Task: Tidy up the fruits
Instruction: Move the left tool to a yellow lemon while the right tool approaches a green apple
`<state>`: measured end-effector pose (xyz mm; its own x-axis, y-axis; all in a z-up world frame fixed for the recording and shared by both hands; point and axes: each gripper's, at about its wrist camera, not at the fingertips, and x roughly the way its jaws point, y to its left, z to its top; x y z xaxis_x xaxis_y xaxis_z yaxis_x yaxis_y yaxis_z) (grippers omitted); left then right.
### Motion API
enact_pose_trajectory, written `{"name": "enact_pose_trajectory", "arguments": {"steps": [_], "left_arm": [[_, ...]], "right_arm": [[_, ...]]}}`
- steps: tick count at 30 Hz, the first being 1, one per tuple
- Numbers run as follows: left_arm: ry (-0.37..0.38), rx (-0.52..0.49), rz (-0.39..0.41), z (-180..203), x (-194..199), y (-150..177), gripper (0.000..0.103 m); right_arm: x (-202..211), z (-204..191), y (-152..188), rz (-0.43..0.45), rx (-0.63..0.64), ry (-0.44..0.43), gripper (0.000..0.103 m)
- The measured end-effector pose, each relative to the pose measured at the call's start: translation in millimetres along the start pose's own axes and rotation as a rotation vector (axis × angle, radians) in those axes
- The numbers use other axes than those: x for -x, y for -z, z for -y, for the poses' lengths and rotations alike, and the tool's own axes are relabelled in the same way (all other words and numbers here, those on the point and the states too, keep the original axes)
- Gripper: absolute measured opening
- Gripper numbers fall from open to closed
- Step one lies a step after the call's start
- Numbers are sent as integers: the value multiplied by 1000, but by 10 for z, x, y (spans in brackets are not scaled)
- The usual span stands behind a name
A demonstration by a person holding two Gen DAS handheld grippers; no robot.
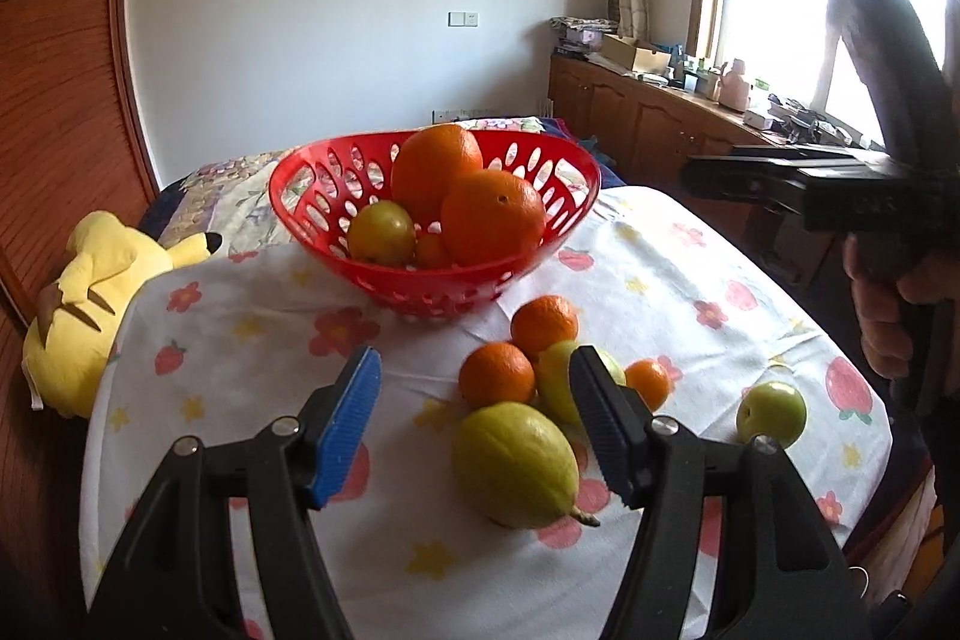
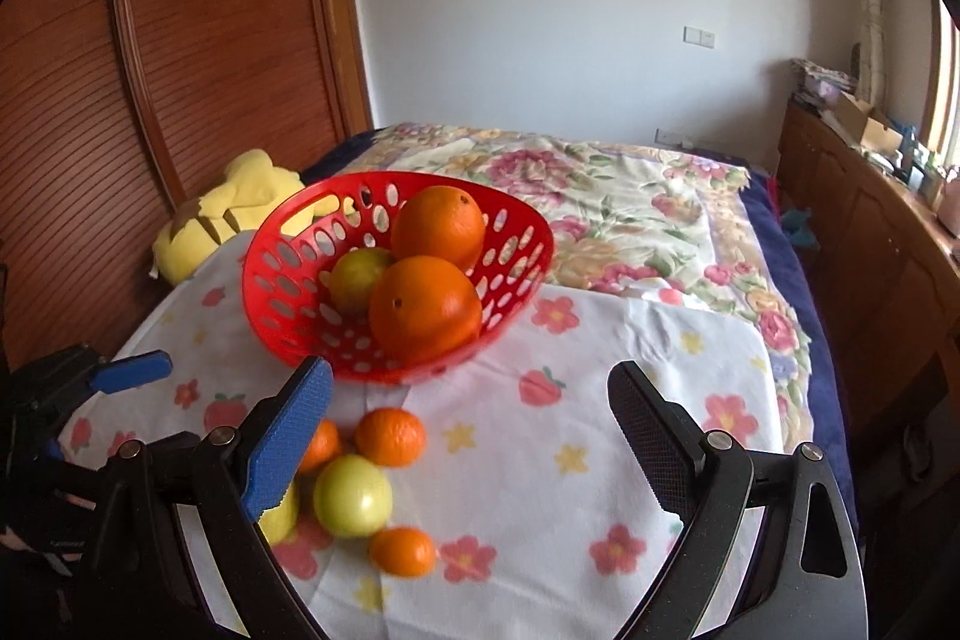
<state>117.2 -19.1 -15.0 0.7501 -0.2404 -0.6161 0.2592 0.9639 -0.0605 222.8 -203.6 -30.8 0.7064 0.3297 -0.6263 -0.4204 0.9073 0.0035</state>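
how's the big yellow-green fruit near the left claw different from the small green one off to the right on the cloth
The yellow-green fruit is oblong, with a stem nub at one end; the small green fruit is round. The yellow-green fruit looks clearly larger and yellower. It lies next to the loose oranges, between the left claw's open fingers in view, while the small green fruit sits apart. Both rest on the floral cloth, outside the red basket.

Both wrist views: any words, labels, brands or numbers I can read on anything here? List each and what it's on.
None can be read.
Boxes on the cabinet: any print is too small and blurred.
Wall switch: blank, no marking visible.
Basket, cloth, fruit and plush toy: only patterns, no text or stickers visible.
Left gripper and right gripper: no brand or number visible.
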Motion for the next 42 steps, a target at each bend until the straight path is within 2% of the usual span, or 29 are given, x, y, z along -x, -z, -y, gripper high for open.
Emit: {"name": "enact_pose_trajectory", "arguments": {"steps": [12, 14, 21, 37, 42], "left_arm": [[3, 45, -58, 27, -178, 397, 65], [7, 51, -69, 22, -218, 439, 65], [21, 64, -50, 13, -215, 485, 65], [41, 65, -35, 51, -234, 548, 69], [48, 74, -36, 39, -241, 556, 69]], "right_arm": [[224, -92, 727, 8, -7, 25, 89], [203, -99, 857, -4, -18, 19, 85], [182, -60, 1192, -37, -59, 10, 78], [158, 12, 1520, -93, -77, 21, 74], [93, -16, 1553, -135, -65, 27, 62]]}}
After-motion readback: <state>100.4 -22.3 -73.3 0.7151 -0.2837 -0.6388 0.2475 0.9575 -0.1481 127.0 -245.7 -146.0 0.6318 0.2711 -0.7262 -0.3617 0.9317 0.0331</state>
